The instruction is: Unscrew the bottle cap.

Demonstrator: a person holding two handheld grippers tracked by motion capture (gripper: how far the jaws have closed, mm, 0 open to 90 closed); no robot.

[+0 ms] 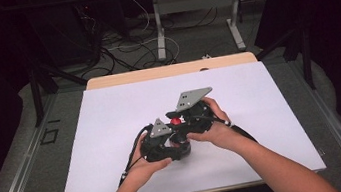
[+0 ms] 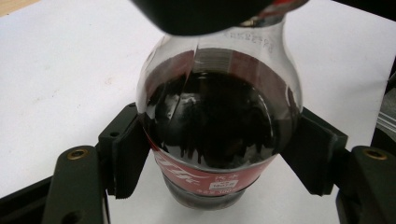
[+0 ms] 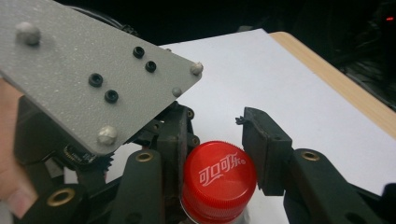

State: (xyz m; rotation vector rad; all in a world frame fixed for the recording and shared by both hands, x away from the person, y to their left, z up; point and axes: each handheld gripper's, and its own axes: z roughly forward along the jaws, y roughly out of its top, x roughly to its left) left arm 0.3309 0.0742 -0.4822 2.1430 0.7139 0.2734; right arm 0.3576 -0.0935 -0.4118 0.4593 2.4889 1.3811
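Left gripper view looks down on a cola bottle (image 2: 217,126), dark drink filling its rounded shoulder and a red label band around the body below, standing upright on the white sheet that covers the desk (image 2: 60,70). The left tongs (image 2: 224,158) are clamped on the bottle's body, one black pad pressed against each side at the label. In the right gripper view the red cap (image 3: 218,179) sits between the right tongs (image 3: 219,154); both pads appear to touch the cap's sides, so they look closed on it, with the grey plate of the other gripper just beside them. From the high view, the bottle stands near the middle of the desk (image 1: 262,113), somewhat toward the near edge, with the left tongs (image 1: 177,143) low on it and the right tongs (image 1: 179,121) up at the cap, the person's hands wrapped around both grippers. Judging from this, the work is opening the bottle: holding the body and grasping the cap seem done, while the cap is still on, so the twisting off and lifting away remain.
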